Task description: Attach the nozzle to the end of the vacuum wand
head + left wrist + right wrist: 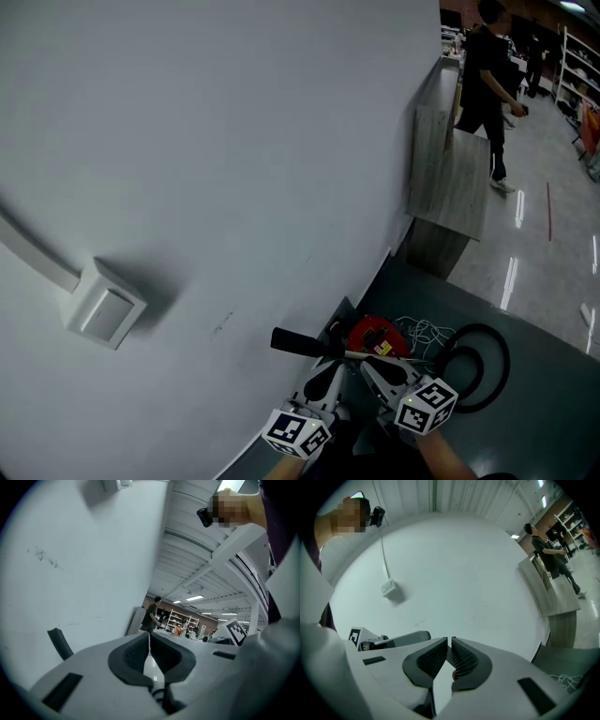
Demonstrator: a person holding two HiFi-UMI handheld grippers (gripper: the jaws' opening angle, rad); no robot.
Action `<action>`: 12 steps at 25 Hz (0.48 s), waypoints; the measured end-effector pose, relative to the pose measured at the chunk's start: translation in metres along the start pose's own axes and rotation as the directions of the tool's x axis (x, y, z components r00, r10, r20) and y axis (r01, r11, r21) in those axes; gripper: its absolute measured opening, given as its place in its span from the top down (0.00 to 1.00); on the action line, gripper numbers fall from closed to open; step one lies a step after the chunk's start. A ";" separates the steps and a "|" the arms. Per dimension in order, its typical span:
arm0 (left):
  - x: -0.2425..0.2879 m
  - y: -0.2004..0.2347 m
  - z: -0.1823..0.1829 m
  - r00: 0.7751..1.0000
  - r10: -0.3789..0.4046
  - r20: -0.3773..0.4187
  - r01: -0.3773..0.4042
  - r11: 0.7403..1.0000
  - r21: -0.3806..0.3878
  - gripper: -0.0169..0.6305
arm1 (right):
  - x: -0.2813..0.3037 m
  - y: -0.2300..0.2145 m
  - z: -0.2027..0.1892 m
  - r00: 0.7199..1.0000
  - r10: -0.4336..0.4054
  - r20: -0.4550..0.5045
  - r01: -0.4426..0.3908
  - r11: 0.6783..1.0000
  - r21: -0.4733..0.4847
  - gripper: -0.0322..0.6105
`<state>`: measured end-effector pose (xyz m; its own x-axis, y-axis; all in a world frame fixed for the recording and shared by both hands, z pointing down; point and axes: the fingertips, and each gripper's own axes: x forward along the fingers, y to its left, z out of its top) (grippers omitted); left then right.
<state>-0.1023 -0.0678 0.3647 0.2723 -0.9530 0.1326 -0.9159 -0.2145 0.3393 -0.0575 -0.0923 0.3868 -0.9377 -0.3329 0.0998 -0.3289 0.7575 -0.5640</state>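
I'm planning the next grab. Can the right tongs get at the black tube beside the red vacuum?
Probably yes: the right tongs hover close to the black tube with nothing standing between them, but they are shut and must open first.

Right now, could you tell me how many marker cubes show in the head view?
2: one marker cube at the bottom centre, the other cube just right of it, slightly higher. None seems hidden.
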 end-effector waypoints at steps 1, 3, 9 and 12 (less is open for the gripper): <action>0.002 0.000 0.006 1.000 0.003 0.010 -0.002 1.000 -0.003 0.96 | 0.000 0.001 0.007 1.000 0.006 0.015 -0.006 1.000 0.012 0.89; 0.005 0.001 0.016 1.000 0.013 0.025 -0.013 1.000 -0.005 0.97 | 0.000 0.003 0.020 0.999 0.017 0.036 -0.018 0.999 0.027 0.91; 0.008 0.005 0.031 0.998 0.036 0.054 -0.036 0.999 -0.003 0.97 | 0.007 0.008 0.032 0.998 0.032 0.058 -0.035 0.998 0.058 0.92; 0.008 0.006 0.036 0.997 0.042 0.065 -0.042 0.999 -0.001 0.97 | 0.010 0.011 0.035 0.997 0.039 0.061 -0.043 0.997 0.066 0.92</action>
<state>-0.1165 -0.0849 0.3345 0.2140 -0.9731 0.0858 -0.9263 -0.1743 0.3342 -0.0664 -0.1068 0.3522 -0.9412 -0.3366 0.0278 -0.2802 0.7322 -0.6208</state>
